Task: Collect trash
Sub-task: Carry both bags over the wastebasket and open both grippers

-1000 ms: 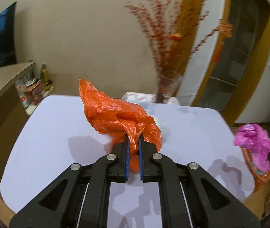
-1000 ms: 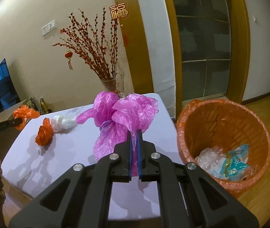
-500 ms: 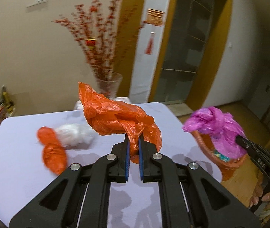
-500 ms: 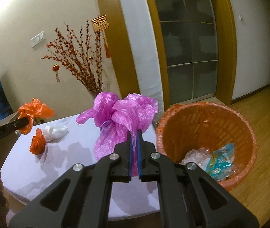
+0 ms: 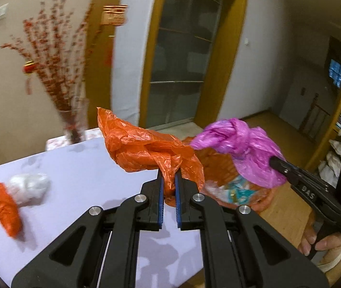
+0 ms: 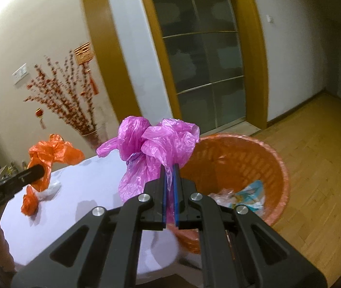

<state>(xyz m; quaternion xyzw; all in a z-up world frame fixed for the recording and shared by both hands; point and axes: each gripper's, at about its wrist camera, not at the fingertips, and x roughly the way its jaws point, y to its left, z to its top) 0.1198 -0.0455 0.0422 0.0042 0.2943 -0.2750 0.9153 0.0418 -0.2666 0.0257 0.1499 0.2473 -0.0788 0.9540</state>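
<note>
1. At left wrist view: the left gripper (image 5: 168,180) is clenched on a fold of the orange bag (image 5: 146,151), held in the air above the table (image 5: 79,168) edge. The right gripper (image 5: 275,162) grasps the pink bag (image 5: 240,148) over the bin (image 5: 264,199). A small orange wad (image 5: 7,211) and a white wad (image 5: 29,187) lie touching on the table.

2. At right wrist view: the right gripper (image 6: 169,168) pinches the pink bag (image 6: 156,144) beside the bin (image 6: 276,165) rim; wrappers lie inside. The left gripper (image 6: 37,169) holds the orange bag (image 6: 55,151) over the table (image 6: 86,192).

3. Handling: both bags are judged thin, light, soft film, likely slippery; a bunched fold or knot gives the surest hold, and they may cling to the pads on release.

4. Change: one second earlier the left view faced the wall and branches (image 5: 57,72), with the pink bag far right; now it faces the door (image 5: 182,60) and the bin, with the orange bag close to the pink one. In the right view the bin has shifted toward centre. Both grips are unchanged.
</note>
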